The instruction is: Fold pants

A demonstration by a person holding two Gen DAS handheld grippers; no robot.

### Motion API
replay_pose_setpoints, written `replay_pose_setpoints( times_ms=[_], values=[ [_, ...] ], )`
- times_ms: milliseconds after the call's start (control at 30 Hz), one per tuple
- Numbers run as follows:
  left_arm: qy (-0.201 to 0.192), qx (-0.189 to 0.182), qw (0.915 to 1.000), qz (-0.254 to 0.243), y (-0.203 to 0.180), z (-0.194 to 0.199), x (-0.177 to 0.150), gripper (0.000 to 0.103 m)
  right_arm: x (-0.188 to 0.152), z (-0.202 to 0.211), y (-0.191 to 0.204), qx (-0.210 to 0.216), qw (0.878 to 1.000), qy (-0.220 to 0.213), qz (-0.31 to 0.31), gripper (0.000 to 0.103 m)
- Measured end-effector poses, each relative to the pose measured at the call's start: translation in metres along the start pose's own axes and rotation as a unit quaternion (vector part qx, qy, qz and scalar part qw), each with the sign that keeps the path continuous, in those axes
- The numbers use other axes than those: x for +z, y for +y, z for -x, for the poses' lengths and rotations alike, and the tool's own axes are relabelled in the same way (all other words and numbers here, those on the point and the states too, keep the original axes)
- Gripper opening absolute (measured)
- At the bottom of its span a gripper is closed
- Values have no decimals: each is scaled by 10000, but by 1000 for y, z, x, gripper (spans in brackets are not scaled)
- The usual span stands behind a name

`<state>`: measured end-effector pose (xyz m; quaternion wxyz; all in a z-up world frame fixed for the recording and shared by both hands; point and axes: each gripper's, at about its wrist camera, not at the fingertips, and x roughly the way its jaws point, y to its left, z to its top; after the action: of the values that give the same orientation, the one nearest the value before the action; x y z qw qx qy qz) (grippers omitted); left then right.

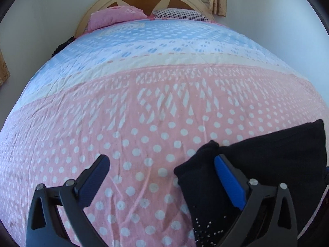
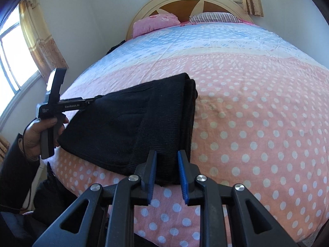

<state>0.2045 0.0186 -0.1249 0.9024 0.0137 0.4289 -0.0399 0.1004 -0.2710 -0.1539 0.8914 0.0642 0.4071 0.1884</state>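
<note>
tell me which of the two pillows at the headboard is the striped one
The right-hand pillow, white with dark thin stripes; the left pillow beside it is plain pink with a faint floral print.

**Setting: home bedroom**

Bed (image 2: 257, 113) fills both views, covered in a pink-and-blue polka-dot bedspread (image 1: 144, 113). Arched cream and wood headboard (image 2: 181, 2) at the far end against a plain white wall (image 2: 92, 10). Two pillows rest against it: pink pillow (image 2: 154, 23), striped pillow (image 2: 216, 17). Patterned tan curtains (image 2: 39, 35) hang beside sunlit windows (image 2: 10, 61).
</note>
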Motion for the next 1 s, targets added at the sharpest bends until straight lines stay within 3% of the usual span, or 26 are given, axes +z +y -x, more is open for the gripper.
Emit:
replay_pose_setpoints(
  times_ms=[33,100,167,200,333,500,600,733,833,1000],
  values=[
    [-61,-43,10000,52,3,8,-1,103,3,5,-2,98,9999,-93,-75,23],
    [-192,-215,9993,247,11,27,-6,103,8,14,-7,271,9987,-348,-274,33],
    [-292,-567,9967,495,17,44,-13,103,16,19,-14,470,9963,-493,-516,71],
    [-280,-753,9951,585,17,50,-17,103,20,19,-17,529,9950,-527,-667,73],
    [-201,-1171,9911,592,1,56,-30,103,36,-1,-24,694,9924,-422,-919,73],
    [66,-1186,9914,556,-14,35,-41,103,46,-33,-34,799,9892,-112,-1222,72],
    [157,-1142,9922,475,-18,27,-45,103,44,-48,-36,685,9901,117,-1221,64],
    [151,-1077,9934,374,-22,20,-46,103,44,-52,-38,727,9903,67,-1185,61],
    [137,-1041,9939,326,-24,18,-46,103,45,-58,-38,771,9902,107,-1159,51],
    [132,-1063,9937,329,-23,16,-46,103,44,-64,-32,783,9908,79,-1102,50]
  ],
)
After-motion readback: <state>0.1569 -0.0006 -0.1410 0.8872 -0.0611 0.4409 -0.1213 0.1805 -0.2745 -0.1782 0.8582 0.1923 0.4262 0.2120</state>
